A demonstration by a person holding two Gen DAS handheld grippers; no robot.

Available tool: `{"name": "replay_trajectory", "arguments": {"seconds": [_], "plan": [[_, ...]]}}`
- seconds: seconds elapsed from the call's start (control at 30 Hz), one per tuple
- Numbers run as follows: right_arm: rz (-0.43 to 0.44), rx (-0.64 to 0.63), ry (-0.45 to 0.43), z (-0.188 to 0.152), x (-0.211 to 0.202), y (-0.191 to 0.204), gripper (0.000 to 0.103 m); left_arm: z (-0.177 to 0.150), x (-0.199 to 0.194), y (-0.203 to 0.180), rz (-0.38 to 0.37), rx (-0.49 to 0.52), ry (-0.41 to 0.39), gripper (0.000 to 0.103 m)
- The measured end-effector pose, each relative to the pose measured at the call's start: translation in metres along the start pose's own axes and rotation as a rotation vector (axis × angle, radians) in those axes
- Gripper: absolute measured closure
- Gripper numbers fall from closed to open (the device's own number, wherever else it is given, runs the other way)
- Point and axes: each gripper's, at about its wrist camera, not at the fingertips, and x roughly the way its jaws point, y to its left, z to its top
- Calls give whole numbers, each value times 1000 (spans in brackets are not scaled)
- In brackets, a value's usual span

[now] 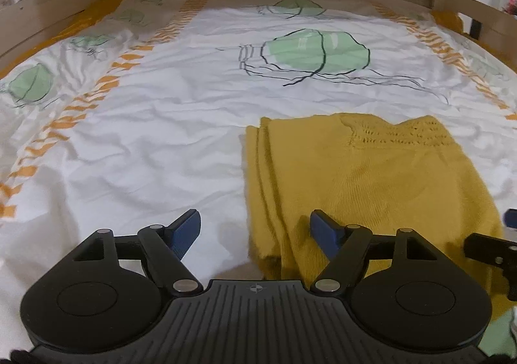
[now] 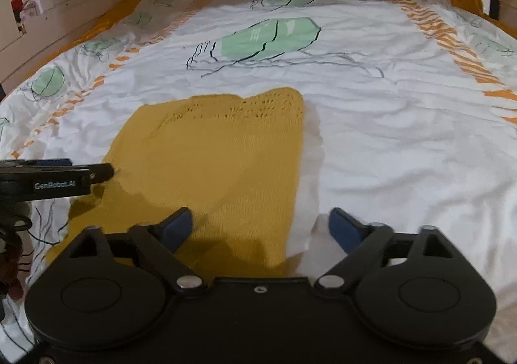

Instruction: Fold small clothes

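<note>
On bedsheet (image 1: 145, 144): yellow knit (image 2: 219, 154); "GenRobot.AI" on left gripper (image 2: 100, 171); both grippers wide apart, empty.

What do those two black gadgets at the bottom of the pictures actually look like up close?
Each is a matte black plastic body with two round discs, silver pivot pins and angled link bars carrying dark blue finger pads. The left gripper has a ribbed centre plate with a small crosshair mark; its side reads "GenRobot.AI" in white. The right gripper has a smooth centre.
</note>
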Motion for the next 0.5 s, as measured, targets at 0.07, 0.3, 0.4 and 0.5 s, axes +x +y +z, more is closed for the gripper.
{"name": "replay_trajectory", "arguments": {"seconds": [0.07,0.3,0.4,0.5], "plan": [[0,11,-28,1,-11,-1,0,-1,-11,0,19,-6,4,30],[-36,-13,-74,4,-50,6,0,-5,-50,-6,151,-8,16,30],[-35,-29,-83,4,-63,9,0,-7,-66,-12,191,25,17,30],[-19,-31,-83,2,-74,12,0,-12,-80,-15,152,32,21,30]]}}
